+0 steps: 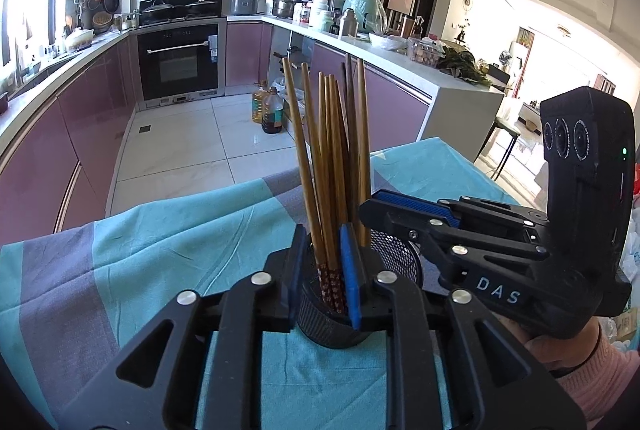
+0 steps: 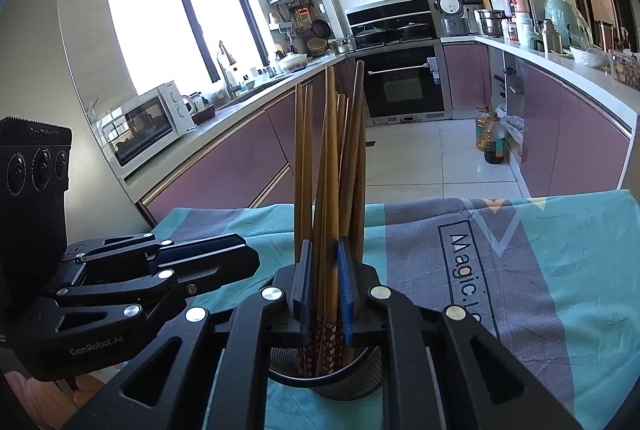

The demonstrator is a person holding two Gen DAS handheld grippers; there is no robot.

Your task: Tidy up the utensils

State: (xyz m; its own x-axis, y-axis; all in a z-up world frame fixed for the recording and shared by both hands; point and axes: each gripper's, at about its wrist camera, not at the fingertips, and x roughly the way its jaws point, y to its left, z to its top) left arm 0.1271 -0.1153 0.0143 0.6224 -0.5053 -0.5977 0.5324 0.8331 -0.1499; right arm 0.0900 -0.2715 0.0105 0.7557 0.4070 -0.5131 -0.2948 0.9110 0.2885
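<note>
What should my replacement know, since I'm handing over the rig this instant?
Left gripper: jaws slightly apart, nothing clamped; chopsticks show in the gap.
Right gripper: the same.
Chopsticks stand, patterned ends down, in the black mesh holder on the teal cloth.
Done: all chopsticks in view are in the holder.
Left: probably just back both grippers away; I see no loose utensils.

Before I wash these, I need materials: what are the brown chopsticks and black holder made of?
Long brown chopsticks: probably wood or bamboo, matte, with patterned red ends. Round black mesh holder: looks like perforated metal, see-through grid.
</note>
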